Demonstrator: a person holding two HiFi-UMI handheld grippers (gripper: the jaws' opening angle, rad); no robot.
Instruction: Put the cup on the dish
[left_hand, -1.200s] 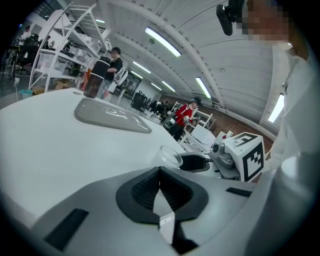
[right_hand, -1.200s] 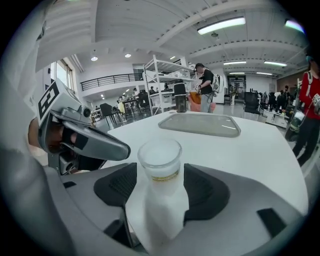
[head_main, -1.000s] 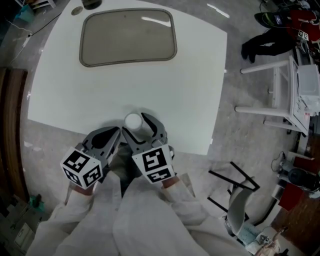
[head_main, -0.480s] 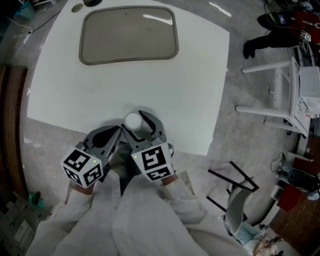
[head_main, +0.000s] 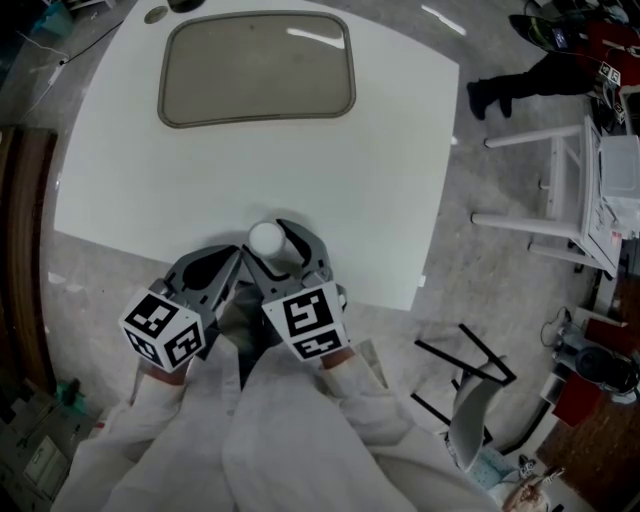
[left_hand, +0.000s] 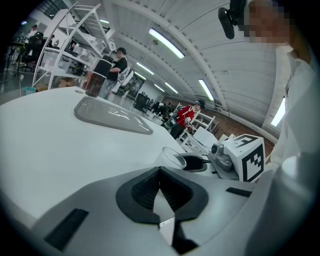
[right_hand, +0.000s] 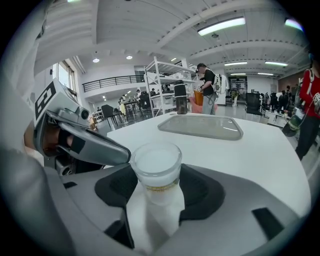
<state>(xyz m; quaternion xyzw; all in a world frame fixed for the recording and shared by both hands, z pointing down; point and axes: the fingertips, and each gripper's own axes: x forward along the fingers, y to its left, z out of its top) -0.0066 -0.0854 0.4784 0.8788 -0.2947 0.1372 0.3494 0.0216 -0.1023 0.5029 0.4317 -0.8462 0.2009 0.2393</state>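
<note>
Your R gripper (right_hand: 157, 189) is pinching the cup (right_hand: 156, 162): small clear glass, milky-looking w/ a thin yellowish band partway down, upright, over the near edge of the white table (head_main: 300, 170). Your L gripper (left_hand: 160, 176) sits just beside it, jaws pressed together, nothing btwn them. The dish (head_main: 257, 68), a greyish rounded-rectangle tray, lies well apart on the far side.

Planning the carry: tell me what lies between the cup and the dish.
Nothing: only bare white table separates the cup from the dish, as the head view shows.
</note>
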